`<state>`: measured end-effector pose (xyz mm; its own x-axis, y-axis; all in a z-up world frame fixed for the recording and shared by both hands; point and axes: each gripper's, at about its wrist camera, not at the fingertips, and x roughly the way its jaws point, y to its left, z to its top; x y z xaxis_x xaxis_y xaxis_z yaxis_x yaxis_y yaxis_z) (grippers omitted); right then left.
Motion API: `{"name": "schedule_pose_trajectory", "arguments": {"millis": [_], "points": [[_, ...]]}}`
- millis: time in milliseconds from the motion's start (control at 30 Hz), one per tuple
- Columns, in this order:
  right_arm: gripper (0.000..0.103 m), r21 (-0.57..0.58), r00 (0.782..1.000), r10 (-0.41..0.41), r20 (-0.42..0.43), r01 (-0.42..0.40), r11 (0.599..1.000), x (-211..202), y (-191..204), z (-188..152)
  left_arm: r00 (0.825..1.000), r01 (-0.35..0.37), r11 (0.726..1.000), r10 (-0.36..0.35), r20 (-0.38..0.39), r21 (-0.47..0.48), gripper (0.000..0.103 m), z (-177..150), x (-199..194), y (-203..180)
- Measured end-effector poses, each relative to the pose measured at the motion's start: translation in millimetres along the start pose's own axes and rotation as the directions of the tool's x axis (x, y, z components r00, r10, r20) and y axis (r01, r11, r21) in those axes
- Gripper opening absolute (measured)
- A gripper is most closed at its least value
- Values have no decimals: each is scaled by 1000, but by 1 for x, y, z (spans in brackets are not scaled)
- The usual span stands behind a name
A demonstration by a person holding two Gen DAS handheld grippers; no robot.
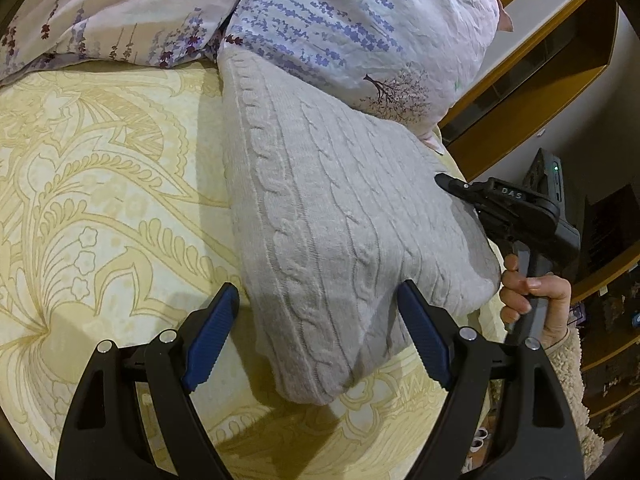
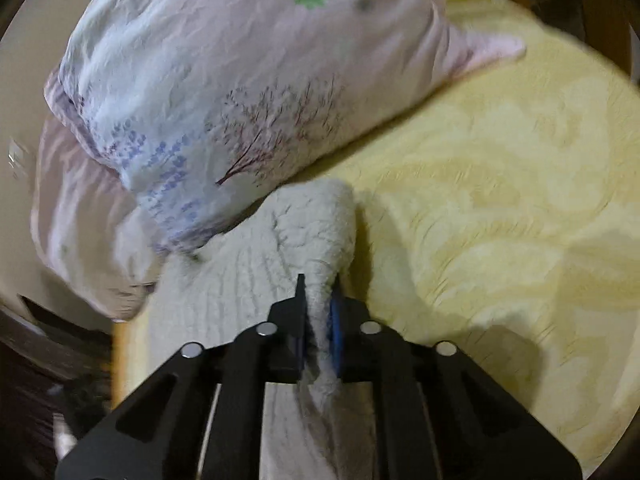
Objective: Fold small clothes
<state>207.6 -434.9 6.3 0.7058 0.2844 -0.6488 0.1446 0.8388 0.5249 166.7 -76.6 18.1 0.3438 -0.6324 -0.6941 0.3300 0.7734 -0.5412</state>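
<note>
A grey cable-knit sweater (image 1: 320, 200) lies on the yellow patterned bedspread (image 1: 100, 200), its far end against a floral pillow. My left gripper (image 1: 320, 320) is open, its blue pads (image 1: 212, 336) on either side of the sweater's near corner, above it. My right gripper (image 2: 318, 304) is shut on a bunched edge of the sweater (image 2: 320, 232) and lifts it off the bed. The right gripper also shows in the left wrist view (image 1: 452, 184) at the sweater's right edge, held by a hand.
A floral pillow (image 1: 360, 32) and a second pillow (image 1: 120, 12) lie at the head of the bed. Wooden furniture (image 1: 520, 92) stands past the bed's right edge. The bedspread also shows in the right wrist view (image 2: 500, 200).
</note>
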Motion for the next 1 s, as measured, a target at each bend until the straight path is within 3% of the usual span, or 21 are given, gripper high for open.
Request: {"name": "schedule_pose_trajectory", "arguments": {"millis": [100,233,300,367,533,633,767,900,1000], "points": [[14,-55,998,-66,-3,66,996,7,2,-3,1000,-6,1000,6,12,-11,83,1,1,0],[27,-136,992,-89,92,101,986,-22,18,-19,1000,-26,997,26,-6,-67,83,6,3,-1],[41,-167,989,-67,132,88,982,-40,28,-24,999,-41,996,40,-9,-83,83,9,5,-2],[47,-187,990,-47,130,71,980,-52,37,-26,997,-73,993,72,-7,-89,83,9,6,-6],[49,-295,992,-13,122,49,954,-58,76,-39,992,-127,990,128,11,-68,83,5,8,-12],[50,-346,994,-58,89,86,934,-46,90,-47,991,-131,990,131,7,-44,86,9,14,-15],[52,-338,993,-85,80,108,935,-29,87,-48,995,-103,994,102,-24,-39,86,14,15,-10],[52,-371,982,-140,124,177,912,-22,86,-55,996,-82,994,81,-23,-78,86,15,10,-2],[52,-336,985,-129,118,162,928,-23,74,-53,997,-75,991,75,-1,-115,86,19,-1,10]]}}
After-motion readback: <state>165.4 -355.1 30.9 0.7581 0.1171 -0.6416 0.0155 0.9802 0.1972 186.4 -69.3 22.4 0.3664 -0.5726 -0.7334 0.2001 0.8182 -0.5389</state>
